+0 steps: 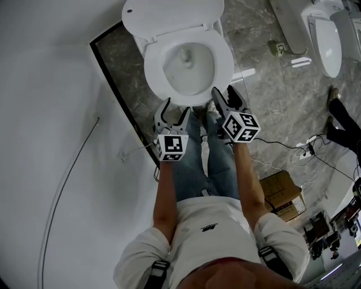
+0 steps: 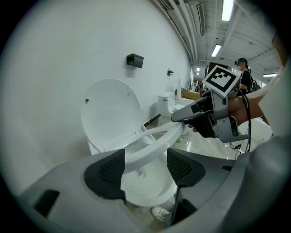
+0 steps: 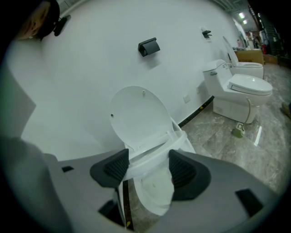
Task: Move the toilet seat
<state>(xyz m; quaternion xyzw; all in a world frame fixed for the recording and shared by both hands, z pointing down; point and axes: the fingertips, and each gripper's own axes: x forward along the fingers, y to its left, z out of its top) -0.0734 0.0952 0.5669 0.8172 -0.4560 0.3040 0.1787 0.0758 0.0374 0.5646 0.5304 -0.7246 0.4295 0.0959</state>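
The seat sits tilted a little above the bowl, hinged at the back, while the lid stands upright against the wall. It hangs at that angle because both grippers have it by the front rim. The left gripper takes the rim's near-left part and the right gripper takes the near-right part. Taking it at two points should let it swing level on its hinge without twisting.

In each gripper view the white rim fills the gap between the dark fingers, so both look clamped onto the seat (the left grip seems slightly looser on its right side, though I can't be sure).

The person stands at the toilet's front. Both forearms reach forward and down, roughly parallel and close together. The marker cubes face up toward the head camera and the fingers point at the bowl.
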